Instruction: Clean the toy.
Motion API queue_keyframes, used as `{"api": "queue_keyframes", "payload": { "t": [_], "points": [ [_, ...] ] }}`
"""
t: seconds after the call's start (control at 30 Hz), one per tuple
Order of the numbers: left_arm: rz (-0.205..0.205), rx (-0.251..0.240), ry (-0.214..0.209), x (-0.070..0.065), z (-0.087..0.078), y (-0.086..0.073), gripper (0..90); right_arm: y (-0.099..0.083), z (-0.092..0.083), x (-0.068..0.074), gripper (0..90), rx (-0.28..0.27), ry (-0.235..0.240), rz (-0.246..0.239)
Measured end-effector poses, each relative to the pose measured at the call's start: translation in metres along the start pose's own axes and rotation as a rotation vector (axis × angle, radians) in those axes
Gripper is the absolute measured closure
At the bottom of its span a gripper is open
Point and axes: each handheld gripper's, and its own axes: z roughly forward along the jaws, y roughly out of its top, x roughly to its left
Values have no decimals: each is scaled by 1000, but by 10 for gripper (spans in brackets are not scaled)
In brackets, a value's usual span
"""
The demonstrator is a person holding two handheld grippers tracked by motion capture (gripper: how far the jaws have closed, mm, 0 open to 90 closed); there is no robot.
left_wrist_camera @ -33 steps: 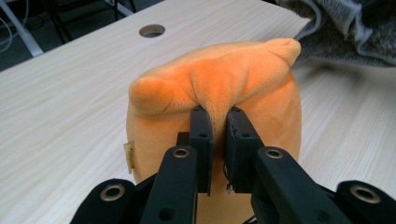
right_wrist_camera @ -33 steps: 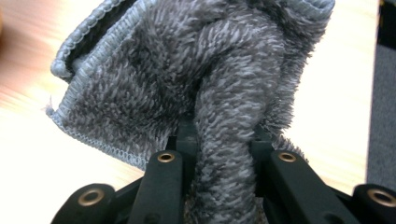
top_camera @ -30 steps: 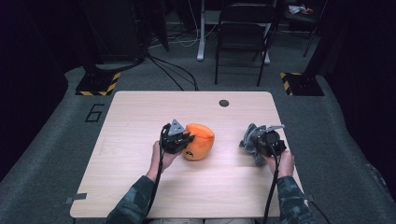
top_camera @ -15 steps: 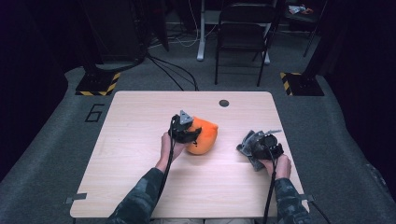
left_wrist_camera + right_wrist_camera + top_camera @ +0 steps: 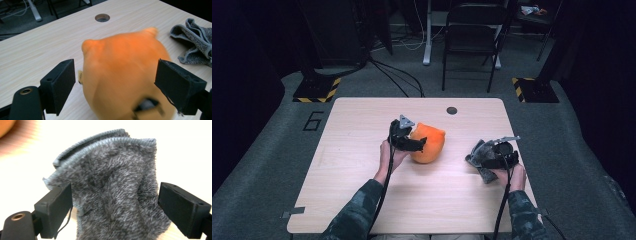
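Note:
An orange soft toy (image 5: pixel 431 145) rests on the middle of the wooden table (image 5: pixel 352 130). My left gripper (image 5: pixel 416 143) reaches it from the left. In the left gripper view the toy (image 5: pixel 125 75) sits blurred between the wide-spread jaws of the left gripper (image 5: pixel 117 67), which have just been opening; the left pad (image 5: pixel 60 85) stands apart from it. A crumpled grey cloth (image 5: pixel 479 154) lies at the right under my right gripper (image 5: pixel 486 159). The cloth (image 5: pixel 112 195) lies loose between the right gripper (image 5: pixel 115 190) jaws, which have also just been opening.
A round cable hole (image 5: pixel 451 110) sits near the table's far edge. A black folding chair (image 5: pixel 472 35) and cables stand on the floor beyond. Yellow-black striped blocks (image 5: pixel 317 90) flank the table's far corners.
The left hand and the orange toy have shifted a little away from the person. The right hand with the grey cloth has slid slightly nearer.

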Motion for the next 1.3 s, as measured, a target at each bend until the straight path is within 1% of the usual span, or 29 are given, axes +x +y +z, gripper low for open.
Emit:
{"api": "queue_keyframes", "payload": {
  "t": [0.07,0.1,0.17,0.2,0.3,0.33,0.43,0.5,0.53,0.57,0.6,0.63,0.7,0.77,0.8,0.83,0.9,0.93,0.97,1.0,1.03,1.07,1.1,1.13,1.17,1.2,1.23,1.27,1.3],
  "points": [
    [5,-12,4,-1,-8,-3,131,-1,-5,0,100,-15,9,-9],
    [-1,-23,2,-1,-13,-5,125,-2,-8,1,96,-19,9,-10],
    [3,-28,-1,0,-21,-8,121,-3,-14,1,84,-28,18,-6],
    [-4,-39,-1,1,-26,-11,120,-5,-17,1,82,-38,21,-7],
    [3,-33,1,5,-36,-20,113,-11,-26,0,67,-61,34,-10],
    [-2,-32,5,6,-38,-23,109,-13,-29,-1,63,-65,36,-13],
    [-4,-13,27,12,-49,-39,76,-21,-36,-4,52,-77,46,-6],
    [6,-18,68,15,-56,-51,75,-28,-39,-6,34,-68,36,-13],
    [7,-16,89,18,-59,-58,75,-32,-40,-7,24,-55,32,-22],
    [3,-10,99,20,-61,-64,74,-36,-41,-8,16,-43,30,-27],
    [-5,-4,110,23,-63,-72,71,-39,-41,-10,14,-44,25,-26],
    [-6,23,118,27,-66,-82,68,-44,-42,-13,10,-44,18,-23],
    [-8,59,132,34,-69,-98,60,-57,-41,-19,0,-39,15,-5],
    [-17,100,121,42,-71,-113,59,-70,-36,-25,0,-34,2,10],
    [-21,111,121,45,-72,-119,58,-77,-32,-27,0,-36,1,18],
    [-34,118,121,49,-73,-129,58,-81,-29,-29,0,-33,1,22],
    [-66,138,125,55,-72,-142,58,-91,-20,-34,0,-23,4,31],
    [-72,146,130,57,-71,-148,57,-93,-17,-35,0,-16,-2,18],
    [-62,164,131,58,-70,-152,55,-95,-13,-34,0,-18,-16,17],
    [-54,175,134,59,-68,-155,54,-96,-11,-34,0,-14,-14,13],
    [-65,179,131,60,-67,-159,51,-97,-9,-33,0,-12,-11,2],
    [-66,186,130,61,-67,-161,49,-98,-6,-31,0,-12,-18,-9],
    [-63,181,140,62,-65,-165,46,-99,-6,-31,0,-13,2,-21],
    [-72,188,143,64,-66,-165,26,-99,-3,-29,0,-36,8,-23],
    [-93,177,156,65,-66,-166,17,-99,-3,-29,0,-40,17,-22],
    [-90,183,153,67,-66,-166,14,-100,-1,-29,0,-48,33,-13],
    [-93,181,154,68,-66,-166,14,-101,0,-28,0,-61,34,-9],
    [-98,185,144,68,-67,-167,13,-103,2,-29,0,-96,37,-22],
    [-99,185,142,68,-67,-167,13,-104,2,-28,0,-113,35,-9]
  ]
}}
